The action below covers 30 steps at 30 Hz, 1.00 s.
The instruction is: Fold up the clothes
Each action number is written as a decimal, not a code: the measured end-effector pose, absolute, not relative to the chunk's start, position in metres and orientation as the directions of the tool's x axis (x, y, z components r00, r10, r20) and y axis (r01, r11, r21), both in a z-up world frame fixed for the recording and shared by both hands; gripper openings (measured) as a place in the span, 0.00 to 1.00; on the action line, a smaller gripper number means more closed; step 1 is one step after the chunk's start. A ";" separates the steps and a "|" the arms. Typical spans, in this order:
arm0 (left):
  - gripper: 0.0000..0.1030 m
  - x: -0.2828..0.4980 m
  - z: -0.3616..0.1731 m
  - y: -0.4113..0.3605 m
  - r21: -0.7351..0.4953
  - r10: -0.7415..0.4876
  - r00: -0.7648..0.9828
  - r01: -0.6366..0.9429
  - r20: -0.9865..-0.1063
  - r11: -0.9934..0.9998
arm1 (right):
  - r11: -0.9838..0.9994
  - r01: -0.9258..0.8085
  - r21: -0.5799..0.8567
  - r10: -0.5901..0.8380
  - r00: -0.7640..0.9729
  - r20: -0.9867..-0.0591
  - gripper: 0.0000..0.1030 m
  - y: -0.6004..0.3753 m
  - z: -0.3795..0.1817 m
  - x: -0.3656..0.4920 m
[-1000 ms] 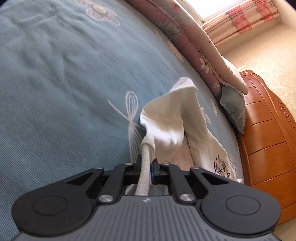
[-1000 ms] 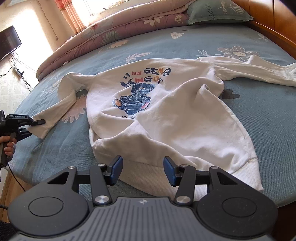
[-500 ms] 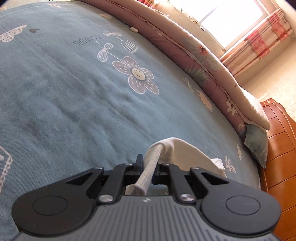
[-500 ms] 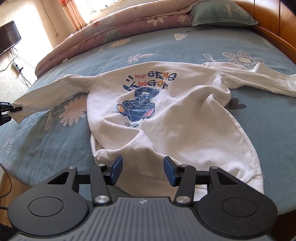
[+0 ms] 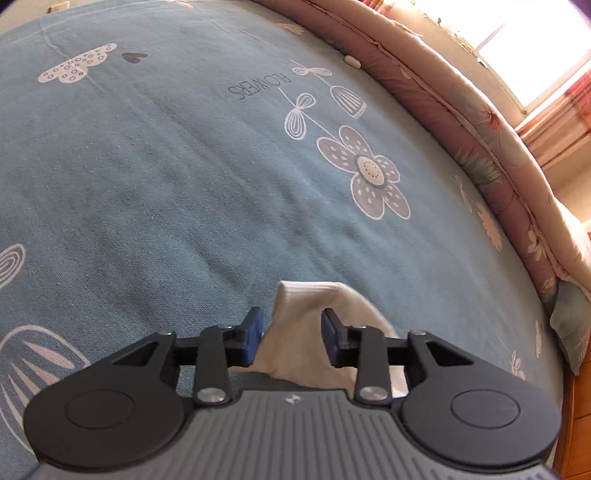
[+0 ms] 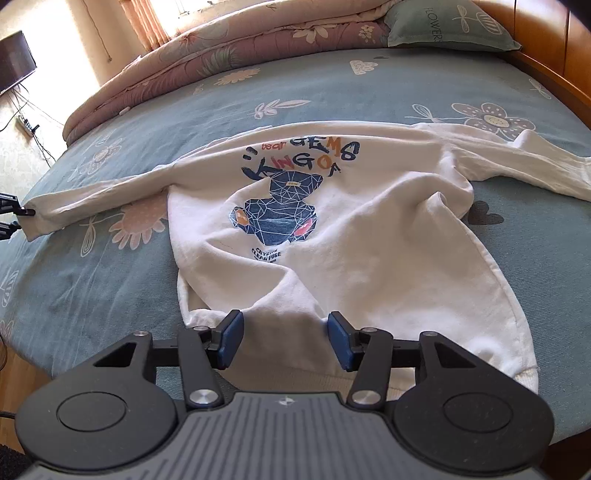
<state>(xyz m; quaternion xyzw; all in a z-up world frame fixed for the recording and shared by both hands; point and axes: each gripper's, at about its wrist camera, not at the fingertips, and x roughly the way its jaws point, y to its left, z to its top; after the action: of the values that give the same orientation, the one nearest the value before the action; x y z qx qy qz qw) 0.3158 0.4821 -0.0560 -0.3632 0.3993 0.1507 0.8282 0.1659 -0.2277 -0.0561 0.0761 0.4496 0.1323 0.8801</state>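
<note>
Spreading step: the left hand-held gripper point(image 5: 291, 338) is opening, its jaws letting go of the cuff point(image 5: 308, 295) at the bed's point(image 5: 147, 166) edge. The right hand-held gripper point(image 6: 286, 338) hovers spread over the sweatshirt's point(image 6: 369, 240) hem; folding the sleeves in likely comes next.

L jaws opening off sleeve cuff point(image 5: 295, 314)

Place: home bedroom.
Bed point(image 6: 332, 92): blue flowered sheet, wooden headboard point(image 6: 546, 40).
Bedding: rolled floral quilt point(image 6: 236, 48), pillow point(image 6: 443, 26).
Window point(image 5: 532, 48): sunlit, striped curtain point(image 5: 554, 122).
Corner: dark TV point(image 6: 14, 61), power strip point(image 6: 27, 125).
</note>
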 end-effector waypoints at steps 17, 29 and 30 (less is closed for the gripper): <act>0.59 0.342 -0.030 0.320 -0.418 -0.262 0.669 -0.081 -0.696 0.905 | 0.942 -0.232 0.244 0.336 0.589 -0.735 0.56 -0.217 -0.036 0.173; 0.65 0.296 -0.057 0.278 -0.354 -0.278 0.639 0.009 -0.718 0.935 | 0.934 -0.248 0.258 0.356 0.578 -0.734 0.57 -0.210 -0.041 0.178; 0.65 0.293 -0.059 0.292 -0.385 -0.270 0.652 -0.037 -0.709 0.922 | 0.933 -0.247 0.261 0.358 0.576 -0.734 0.57 -0.210 -0.042 0.178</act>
<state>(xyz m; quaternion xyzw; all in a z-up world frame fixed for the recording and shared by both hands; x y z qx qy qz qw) 0.2929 0.2924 -0.0593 -0.1859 0.4120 -0.0655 0.8896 0.1780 -0.2097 -0.0422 0.0651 0.4273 0.1708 0.8854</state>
